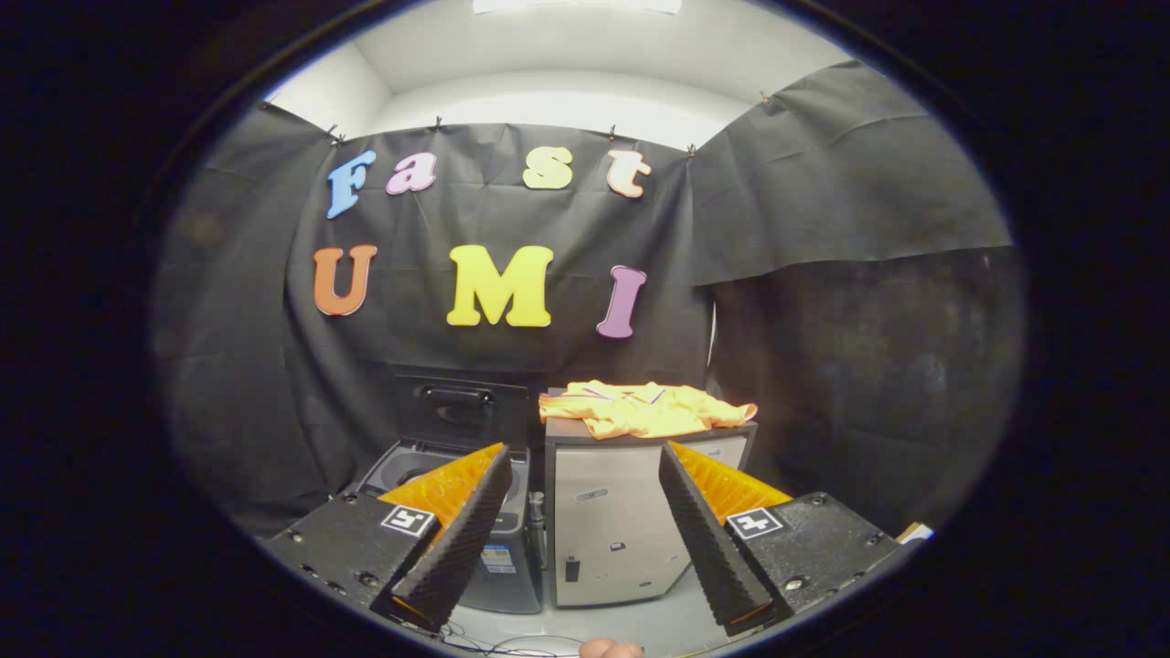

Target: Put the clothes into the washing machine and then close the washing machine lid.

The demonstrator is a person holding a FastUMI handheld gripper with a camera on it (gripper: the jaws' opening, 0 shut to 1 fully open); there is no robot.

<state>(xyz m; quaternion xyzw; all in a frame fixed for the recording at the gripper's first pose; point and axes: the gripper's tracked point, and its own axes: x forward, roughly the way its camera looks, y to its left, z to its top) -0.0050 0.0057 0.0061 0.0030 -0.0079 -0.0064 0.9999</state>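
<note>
A yellow-orange garment (pixel 644 408) lies crumpled on top of a pale cabinet (pixel 622 521), beyond my fingers. To the cabinet's left stands a small top-loading washing machine (pixel 505 557) with its dark lid (pixel 460 411) raised upright against the cloth wall; the drum opening (pixel 407 468) shows partly behind my left finger. My gripper (pixel 585 461) is open and wide apart, holding nothing, still well short of both the garment and the machine. The cabinet front shows in the gap between the fingers.
Black cloth walls close in the booth behind and on both sides. A cable (pixel 512 644) runs along the light floor in front of the machine. A fingertip (pixel 611 650) shows at the bottom, below the gripper.
</note>
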